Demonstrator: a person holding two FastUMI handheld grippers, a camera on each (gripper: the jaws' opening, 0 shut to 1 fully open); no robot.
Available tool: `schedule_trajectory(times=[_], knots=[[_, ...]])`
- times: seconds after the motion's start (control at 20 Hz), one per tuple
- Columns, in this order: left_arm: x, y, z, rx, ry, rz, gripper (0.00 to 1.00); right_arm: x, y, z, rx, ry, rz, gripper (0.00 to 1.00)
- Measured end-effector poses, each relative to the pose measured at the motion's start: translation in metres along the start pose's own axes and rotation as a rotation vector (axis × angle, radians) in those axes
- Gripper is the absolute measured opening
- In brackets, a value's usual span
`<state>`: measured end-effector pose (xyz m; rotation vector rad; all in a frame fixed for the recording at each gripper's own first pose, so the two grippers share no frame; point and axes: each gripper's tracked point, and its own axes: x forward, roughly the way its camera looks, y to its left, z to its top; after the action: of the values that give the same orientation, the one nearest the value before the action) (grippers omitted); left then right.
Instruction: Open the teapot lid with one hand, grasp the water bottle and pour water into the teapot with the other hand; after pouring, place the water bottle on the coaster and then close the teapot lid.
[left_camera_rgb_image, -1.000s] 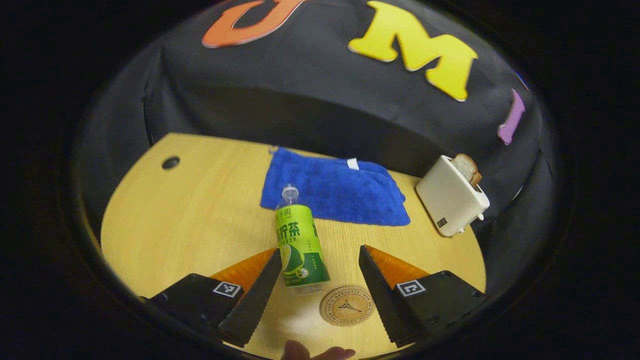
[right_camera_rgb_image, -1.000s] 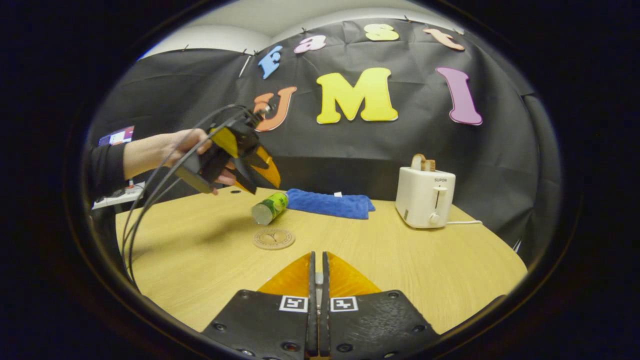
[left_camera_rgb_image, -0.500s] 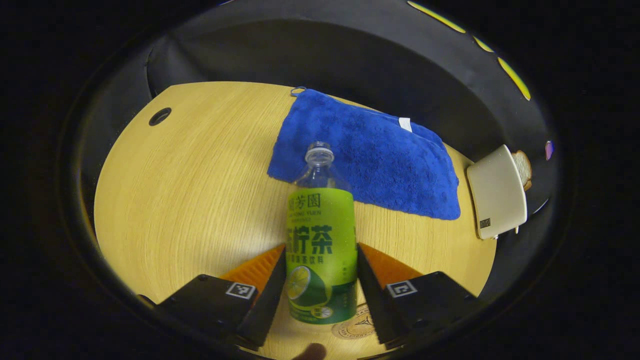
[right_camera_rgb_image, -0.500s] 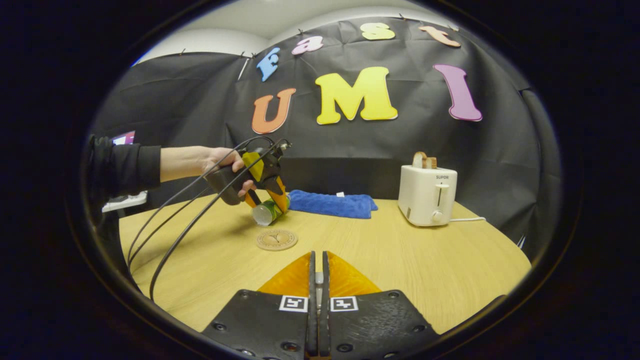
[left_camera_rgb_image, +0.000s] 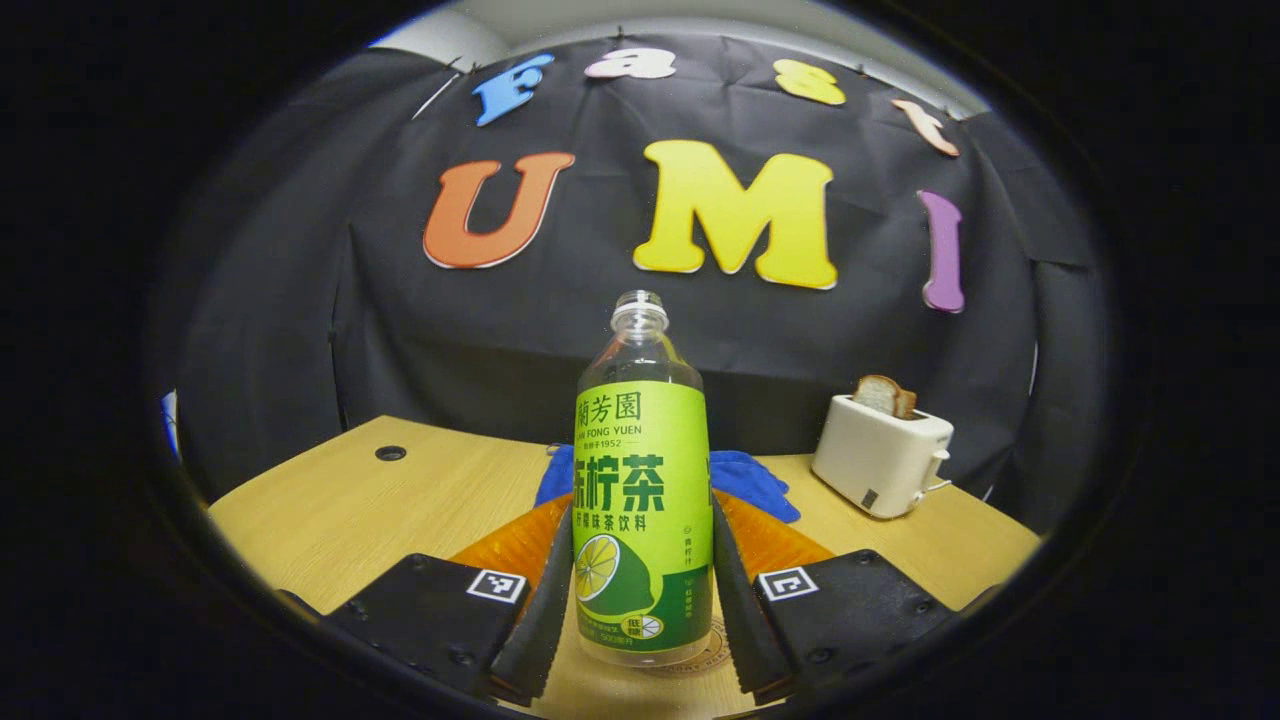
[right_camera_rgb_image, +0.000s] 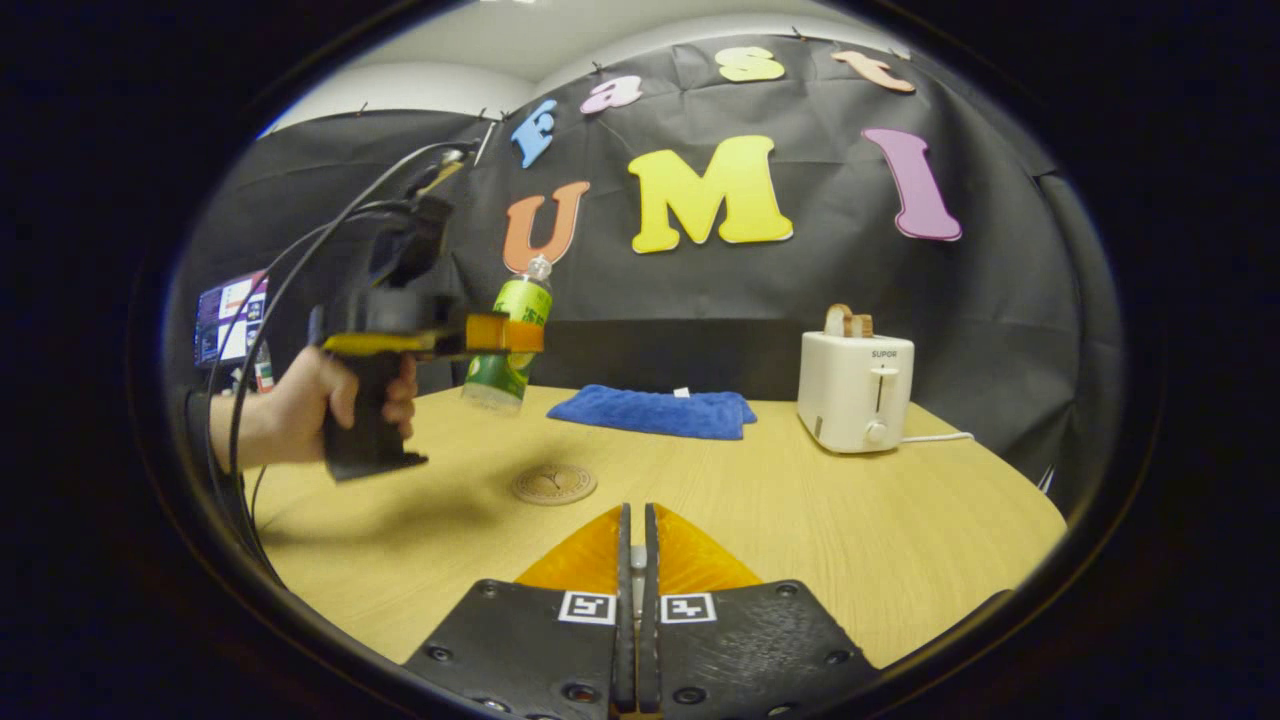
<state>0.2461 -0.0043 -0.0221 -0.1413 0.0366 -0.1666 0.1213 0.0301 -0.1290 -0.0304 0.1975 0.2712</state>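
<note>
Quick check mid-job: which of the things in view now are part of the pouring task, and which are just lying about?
Part of the job:
- water bottle, held off the table in the left tongs
- coaster, lying bare
- right tongs, closed, holding nothing

Lying about:
- blue towel
- toaster with bread
- table

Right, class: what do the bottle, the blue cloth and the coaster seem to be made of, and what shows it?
Bottle: clear, glossy plastic, seemingly; see-through neck, printed green wrap.
Blue cloth: soft, matte terry or microfibre, going by its fuzzy pile.
Coaster: probably wood or cork; tan, matte, with a dark stamped mark.
</note>
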Motion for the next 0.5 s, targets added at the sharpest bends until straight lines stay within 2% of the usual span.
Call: schedule_trajectory(times=[0.1, 0.15, 0.35, 0.5], knots=[[0.003, -0.021, -0.008, -0.04, -0.073, -0.041, 0.7, 0.0, 0.0, 0.0, -0.002, 0.002, 0.0, 0.02], [0.008, -0.021, -0.017, -0.031, -0.068, -0.036, 0.7, -0.001, 0.0, 0.0, -0.001, 0.001, 0.0, 0.02], [0.028, -0.019, -0.054, -0.055, 0.044, -0.006, 0.72, -0.001, 0.0, 0.0, 0.019, 0.004, 0.004, 0.02], [0.037, -0.019, -0.061, -0.042, 0.066, 0.004, 0.72, -0.001, 0.0, 0.001, 0.032, 0.005, 0.009, 0.02]])
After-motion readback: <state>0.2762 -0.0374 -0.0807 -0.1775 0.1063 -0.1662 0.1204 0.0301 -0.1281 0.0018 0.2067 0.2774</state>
